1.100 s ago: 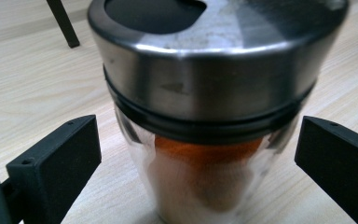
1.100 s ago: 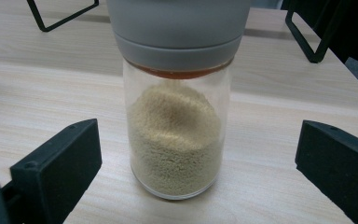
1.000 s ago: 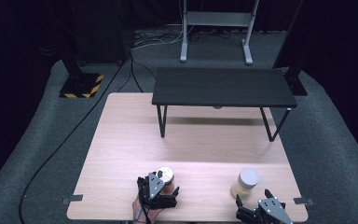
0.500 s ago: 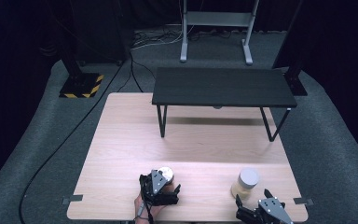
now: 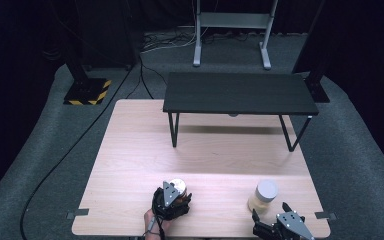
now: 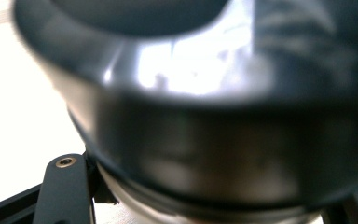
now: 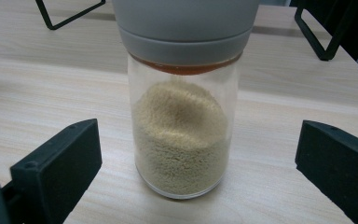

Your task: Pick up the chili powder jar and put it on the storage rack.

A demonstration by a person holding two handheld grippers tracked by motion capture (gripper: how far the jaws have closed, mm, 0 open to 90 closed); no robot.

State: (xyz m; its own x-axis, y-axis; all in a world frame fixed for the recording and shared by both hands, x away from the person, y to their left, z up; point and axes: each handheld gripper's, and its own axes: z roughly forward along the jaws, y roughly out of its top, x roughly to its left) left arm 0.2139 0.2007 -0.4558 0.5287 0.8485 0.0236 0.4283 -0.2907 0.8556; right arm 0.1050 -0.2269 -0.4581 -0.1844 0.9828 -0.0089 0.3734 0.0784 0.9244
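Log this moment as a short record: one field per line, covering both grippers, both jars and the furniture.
left gripper: jaws have just closed on the left jar, near front edge of the table
left jar: dark cap close to the camera in the left gripper view, blurred; contents cannot be told
right gripper: jaws open, short of the right jar, not touching it
right jar: clear glass, upright, grey lid, partly filled with pale beige granules
black bench: stands at far edge of the table
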